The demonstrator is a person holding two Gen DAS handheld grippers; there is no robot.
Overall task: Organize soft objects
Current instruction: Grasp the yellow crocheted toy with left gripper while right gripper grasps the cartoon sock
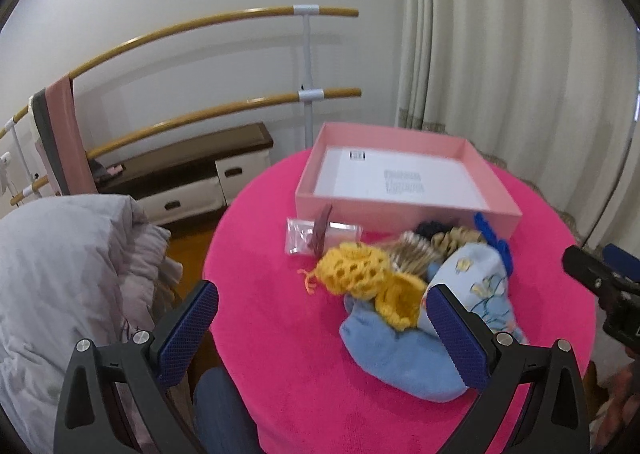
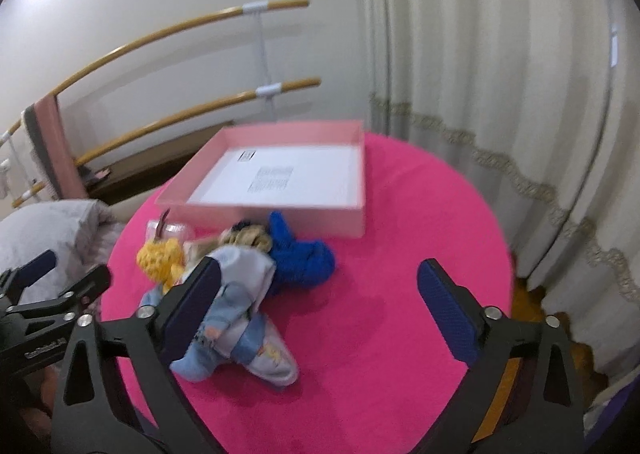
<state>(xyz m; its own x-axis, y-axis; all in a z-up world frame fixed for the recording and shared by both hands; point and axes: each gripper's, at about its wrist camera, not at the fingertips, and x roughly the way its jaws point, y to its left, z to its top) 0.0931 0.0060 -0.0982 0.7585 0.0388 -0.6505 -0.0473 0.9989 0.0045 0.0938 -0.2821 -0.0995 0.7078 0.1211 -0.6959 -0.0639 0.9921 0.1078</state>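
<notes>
A heap of soft things lies on the round pink table, in front of an open pink box. On top is a yellow crochet piece; under it a light blue cloth and a pale blue printed garment. A dark blue knit piece lies at the heap's right side. My left gripper hangs open above the table's near edge, its right finger over the heap. My right gripper is open over bare tabletop, its left finger in front of the garment. Nothing is held.
The pink box has a white sheet on its floor. A clear plastic packet lies left of the heap. A grey quilt is piled left of the table, curtains hang at the right, and wooden rails line the wall.
</notes>
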